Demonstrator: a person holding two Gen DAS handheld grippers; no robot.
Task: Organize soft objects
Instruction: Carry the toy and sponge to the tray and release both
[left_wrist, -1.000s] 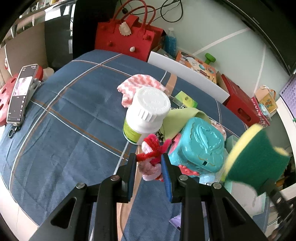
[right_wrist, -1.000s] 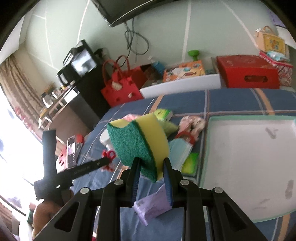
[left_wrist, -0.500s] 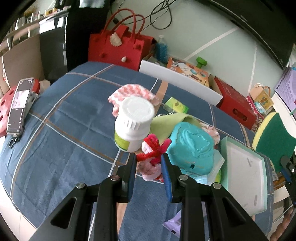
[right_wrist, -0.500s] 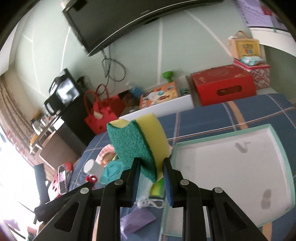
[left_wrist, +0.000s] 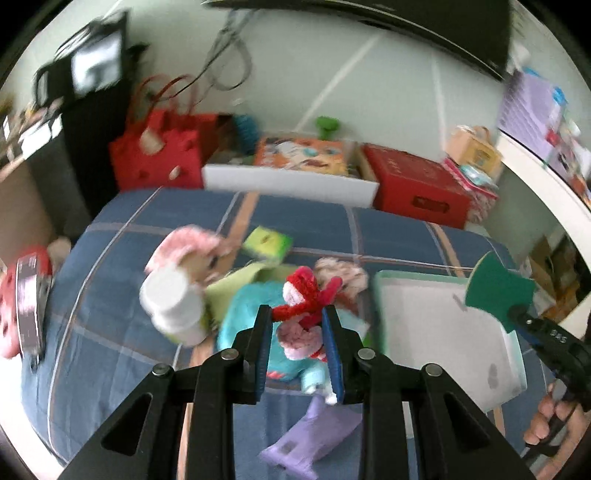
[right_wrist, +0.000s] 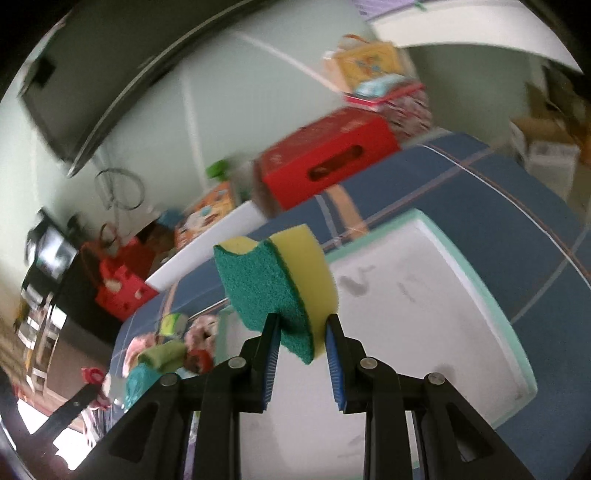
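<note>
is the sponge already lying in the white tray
No, the sponge is clamped in the right gripper, held up above the white tray.

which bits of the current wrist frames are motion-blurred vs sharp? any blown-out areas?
Left wrist: left hand-held gripper and its knitted doll sharp; white bottle, red bag and the back wall smeared.
Right wrist: right hand-held gripper and sponge sharp; red box streaked; white tray softer; bottom-left corner blown out.
</note>
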